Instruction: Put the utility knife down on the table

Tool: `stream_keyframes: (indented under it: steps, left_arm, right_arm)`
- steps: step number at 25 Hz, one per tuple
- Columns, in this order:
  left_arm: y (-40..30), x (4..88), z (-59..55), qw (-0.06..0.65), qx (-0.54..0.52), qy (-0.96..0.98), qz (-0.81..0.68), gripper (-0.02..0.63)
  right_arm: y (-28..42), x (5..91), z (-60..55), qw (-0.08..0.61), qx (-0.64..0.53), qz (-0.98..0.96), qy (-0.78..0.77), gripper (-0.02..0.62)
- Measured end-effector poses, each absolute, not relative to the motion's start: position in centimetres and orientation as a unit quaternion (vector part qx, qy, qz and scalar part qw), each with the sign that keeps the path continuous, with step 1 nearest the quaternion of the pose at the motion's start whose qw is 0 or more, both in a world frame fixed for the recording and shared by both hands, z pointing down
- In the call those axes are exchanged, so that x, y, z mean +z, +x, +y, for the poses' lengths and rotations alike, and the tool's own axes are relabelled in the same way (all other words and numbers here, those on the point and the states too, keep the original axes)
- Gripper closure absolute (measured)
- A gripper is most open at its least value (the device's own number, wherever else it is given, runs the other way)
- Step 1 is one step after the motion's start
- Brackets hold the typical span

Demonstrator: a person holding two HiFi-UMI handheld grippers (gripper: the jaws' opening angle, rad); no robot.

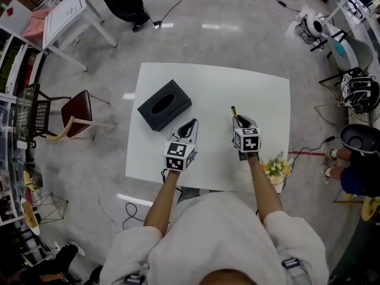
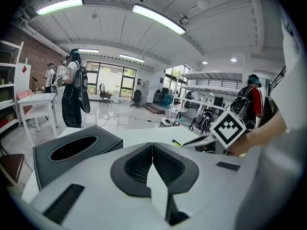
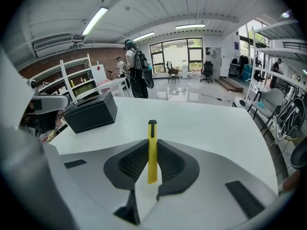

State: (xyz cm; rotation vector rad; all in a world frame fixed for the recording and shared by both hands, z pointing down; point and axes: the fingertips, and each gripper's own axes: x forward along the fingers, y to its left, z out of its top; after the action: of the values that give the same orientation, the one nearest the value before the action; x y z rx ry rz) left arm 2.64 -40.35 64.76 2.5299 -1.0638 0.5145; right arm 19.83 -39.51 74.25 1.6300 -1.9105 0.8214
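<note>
Over the right half of the white surface, the right gripper grasps the knife. The right gripper view shows this gripper with its ribbed pads clamped on the thin yellow knife, one on each side. The knife's black-tipped end sticks out past the jaw tips, pointing ahead and down toward the bare surface. Whether that tip touches the surface I cannot tell. The left gripper hangs over the middle of the surface, just beside the near corner of a black box with an oval slot in its top. Its own view shows the left gripper clenched with nothing between the pads, the box to its left and the right gripper's marker cube off to the right. A brown chair stands on the floor left of the surface.
</note>
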Motion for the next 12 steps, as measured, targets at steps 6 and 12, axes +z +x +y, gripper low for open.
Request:
stream_keyframes:
  steps: [6,12]
  left_arm:
    - [1.9,65.3,-39.6,0.182,0.186,0.888,-0.379,0.586]
    - [1.1,65.2,-39.4,0.180,0.188,0.886,-0.384,0.586]
  right_arm:
    - [19.8,77.6,-39.4,0.281,0.326,-0.684,0.589,0.523]
    - [20.3,79.2,-39.1,0.315,0.343,-0.661,0.588,0.523]
